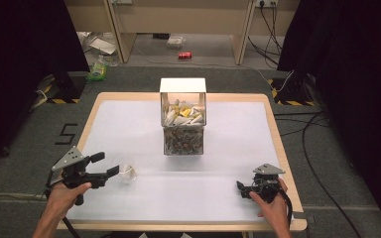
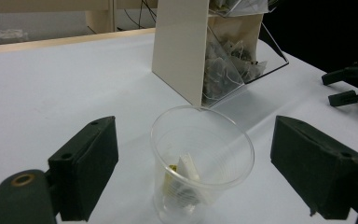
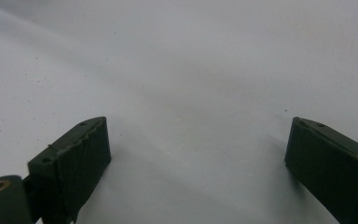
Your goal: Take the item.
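Observation:
A clear plastic cup (image 1: 125, 171) stands on the white mat at the front left, with a tea bag (image 2: 182, 175) lying in it. My left gripper (image 1: 108, 163) is open just left of the cup. In the left gripper view the cup (image 2: 201, 140) sits between the spread jaws of the left gripper (image 2: 195, 151), untouched. A tea bag dispenser (image 1: 183, 119), white-topped with clear walls and full of tea bags, stands at the table's middle. My right gripper (image 1: 240, 189) rests open at the front right, with nothing between its jaws but bare mat (image 3: 196, 140).
The table's wooden rim (image 1: 278, 144) frames the white mat (image 1: 228, 163). The dispenser (image 2: 200, 51) rises just behind the cup in the left gripper view, and the right gripper (image 2: 352, 86) shows far off at that view's right edge. Cables and clutter lie on the floor beyond.

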Available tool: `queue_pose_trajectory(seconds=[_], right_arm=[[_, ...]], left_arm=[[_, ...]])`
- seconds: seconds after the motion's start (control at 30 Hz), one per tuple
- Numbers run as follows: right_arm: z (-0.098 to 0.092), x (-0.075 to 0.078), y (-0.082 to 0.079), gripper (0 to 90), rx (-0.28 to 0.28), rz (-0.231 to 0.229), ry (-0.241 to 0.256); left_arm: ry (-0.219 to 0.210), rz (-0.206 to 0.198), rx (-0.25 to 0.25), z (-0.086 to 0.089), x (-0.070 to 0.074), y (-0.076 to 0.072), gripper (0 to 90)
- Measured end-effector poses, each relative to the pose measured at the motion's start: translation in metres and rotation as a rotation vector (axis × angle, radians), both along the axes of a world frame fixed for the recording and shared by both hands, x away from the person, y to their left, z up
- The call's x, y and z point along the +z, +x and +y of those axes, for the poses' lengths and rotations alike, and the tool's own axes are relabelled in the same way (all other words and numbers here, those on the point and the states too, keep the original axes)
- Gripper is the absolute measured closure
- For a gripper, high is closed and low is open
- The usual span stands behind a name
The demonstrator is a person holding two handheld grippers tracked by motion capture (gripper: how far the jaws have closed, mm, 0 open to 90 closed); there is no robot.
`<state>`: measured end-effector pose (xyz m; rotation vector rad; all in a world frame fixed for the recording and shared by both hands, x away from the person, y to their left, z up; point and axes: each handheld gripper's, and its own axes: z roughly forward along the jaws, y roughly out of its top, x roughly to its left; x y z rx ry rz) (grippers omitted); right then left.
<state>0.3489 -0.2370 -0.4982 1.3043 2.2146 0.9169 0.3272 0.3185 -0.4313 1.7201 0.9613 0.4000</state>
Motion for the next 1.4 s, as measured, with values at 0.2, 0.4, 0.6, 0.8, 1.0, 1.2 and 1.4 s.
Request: queue_pose_trajectory(seconds=[0.2, 0.4, 0.6, 0.8, 1.0, 1.2, 1.4], right_arm=[[0.000, 0.000, 0.000, 7.2, 0.000, 0.000, 0.001], [0.000, 0.000, 0.000, 7.2, 0.000, -0.001, 0.000], [0.000, 0.000, 0.000, 7.2, 0.000, 0.000, 0.000], [0.000, 0.000, 0.000, 7.2, 0.000, 0.000, 0.000], [0.000, 0.000, 0.000, 7.2, 0.000, -0.001, 0.000], [0.000, 0.000, 0.000, 7.3, 0.000, -0.001, -0.001], [0.000, 0.000, 0.000, 7.2, 0.000, -0.001, -0.001]], left_arm=[[0.006, 0.001, -0.003, 0.003, -0.006, -0.007, 14.8], [0.013, -0.001, 0.002, 0.008, -0.013, -0.015, 14.8], [0.023, 0.005, 0.009, 0.013, -0.023, -0.021, 14.9], [0.039, 0.007, 0.009, 0.015, -0.031, -0.026, 14.9], [0.058, 0.002, 0.006, 0.015, -0.039, -0.030, 14.9], [0.095, 0.015, 0.016, 0.015, -0.048, -0.032, 15.0], [0.147, 0.021, 0.025, 0.016, -0.056, -0.034, 15.0]])
